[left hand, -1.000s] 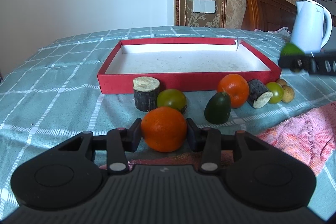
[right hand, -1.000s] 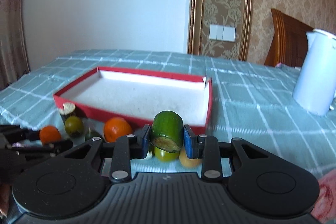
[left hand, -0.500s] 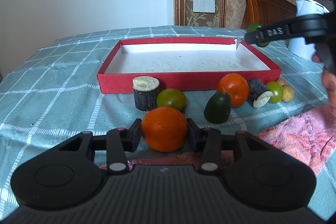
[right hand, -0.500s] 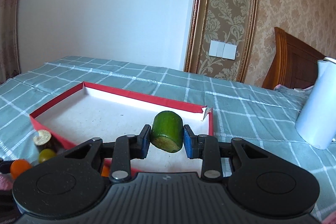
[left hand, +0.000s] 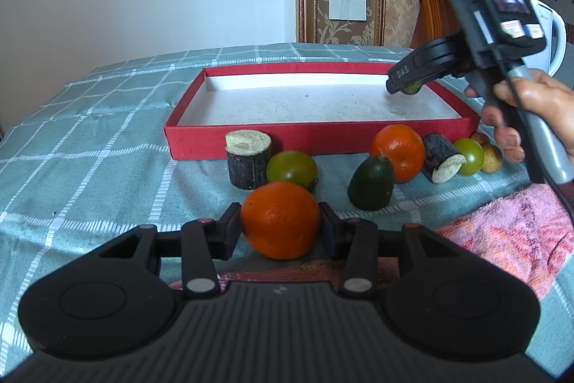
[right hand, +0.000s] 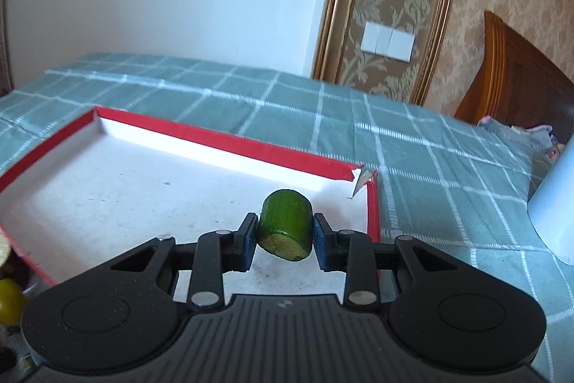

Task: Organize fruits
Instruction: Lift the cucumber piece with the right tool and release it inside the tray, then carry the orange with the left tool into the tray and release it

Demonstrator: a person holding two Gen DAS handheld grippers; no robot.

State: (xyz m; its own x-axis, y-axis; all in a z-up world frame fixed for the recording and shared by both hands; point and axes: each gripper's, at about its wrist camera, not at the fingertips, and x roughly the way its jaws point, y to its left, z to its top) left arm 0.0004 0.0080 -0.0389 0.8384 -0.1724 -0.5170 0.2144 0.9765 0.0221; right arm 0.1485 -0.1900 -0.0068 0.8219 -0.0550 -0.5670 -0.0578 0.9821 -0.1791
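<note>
Cucumber piece [right hand: 286, 224], clamped between the right gripper's [right hand: 285, 237] fingers, hangs over the red tray's [right hand: 229, 140] far right corner. Left gripper [left hand: 280, 227] is closed on an orange [left hand: 280, 219] just above the cloth [left hand: 89, 167], in front of the tray.

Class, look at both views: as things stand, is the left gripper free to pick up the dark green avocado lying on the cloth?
Probably not yet. The left gripper is shut on an orange, so its jaws are full. The avocado itself lies unobstructed just ahead and to the right.
</note>
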